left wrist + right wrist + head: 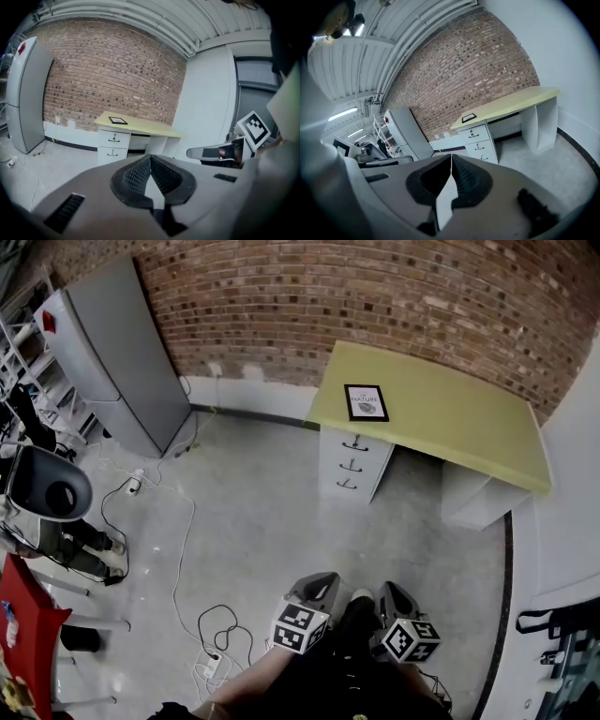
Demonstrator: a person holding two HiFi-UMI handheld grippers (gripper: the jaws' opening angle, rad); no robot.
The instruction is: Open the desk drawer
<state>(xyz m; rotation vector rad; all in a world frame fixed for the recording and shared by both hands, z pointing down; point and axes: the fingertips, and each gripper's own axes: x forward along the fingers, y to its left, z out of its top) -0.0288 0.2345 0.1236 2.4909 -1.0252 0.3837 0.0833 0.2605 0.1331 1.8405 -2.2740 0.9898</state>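
Observation:
The desk [441, 418] has a yellow-green top and stands against the brick wall, several steps ahead of me. Under its left end is a white drawer unit [354, 463] with three shut drawers, each with a small dark handle [355, 444]. A framed picture [366, 402] lies on the top. My left gripper [314, 589] and right gripper [394, 599] are low in the head view, side by side, both far from the desk. Both are shut with nothing between the pads. In the left gripper view the drawer unit [113, 143] shows beyond the closed fingertips [150, 158]; the right gripper view shows it [480, 139] the same way.
A tall grey cabinet [122, 352] stands at the wall on the left. Cables and a power strip [211, 643] lie on the concrete floor ahead left. A red table [23, 624] and a round grey seat [52, 484] are at the far left. A white wall [572, 484] runs along the right.

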